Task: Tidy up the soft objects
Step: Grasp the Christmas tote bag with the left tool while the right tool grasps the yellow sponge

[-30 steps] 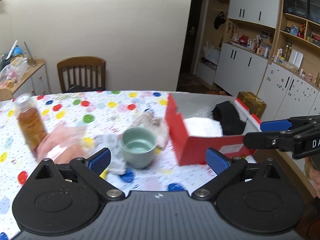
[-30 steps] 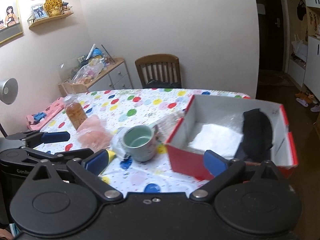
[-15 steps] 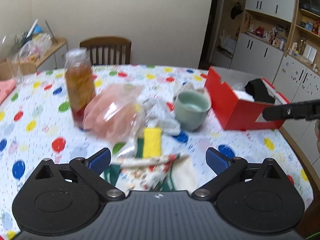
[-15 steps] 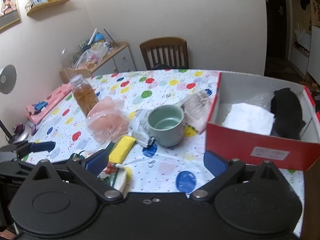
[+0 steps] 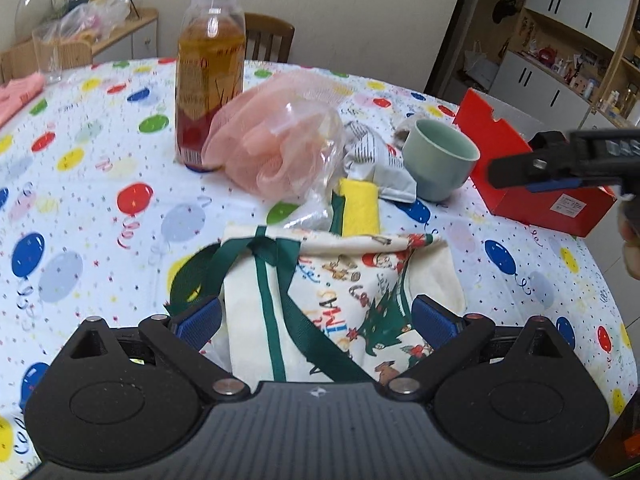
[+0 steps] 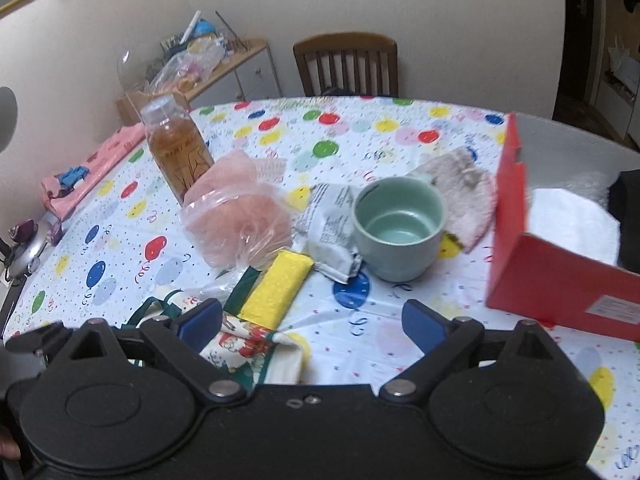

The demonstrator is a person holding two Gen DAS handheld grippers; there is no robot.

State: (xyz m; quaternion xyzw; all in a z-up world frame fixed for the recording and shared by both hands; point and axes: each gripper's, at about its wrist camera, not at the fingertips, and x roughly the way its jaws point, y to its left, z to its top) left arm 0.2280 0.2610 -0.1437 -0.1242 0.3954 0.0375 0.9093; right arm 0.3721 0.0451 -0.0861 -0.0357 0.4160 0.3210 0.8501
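Cream cloth printed with Christmas pictures, a bag (image 5: 340,292) with green straps, lies flat on the counter (image 5: 80,200) right between the spread blue pads of your left claw (image 5: 316,316), which is wide open and grips nothing. Just past the bag a yellow sponge (image 5: 358,210) rests partly on its far edge, and behind that a pink mesh puff in a clear plastic bag (image 5: 276,148) leans against a bottle of amber liquid (image 5: 210,76). A crumpled printed packet (image 5: 380,160) lies between the puff and a pale green cup (image 5: 440,164), which stands upright. To the right sits a red box (image 6: 560,272) holding a white folded cloth (image 6: 572,224) and something black (image 6: 628,196). A pinkish fuzzy cloth (image 6: 468,196) lies on the counter between the cup and the box, touching the box wall. Your right claw (image 6: 312,324) hovers above the sponge and the bag's corner, pads wide apart and empty.
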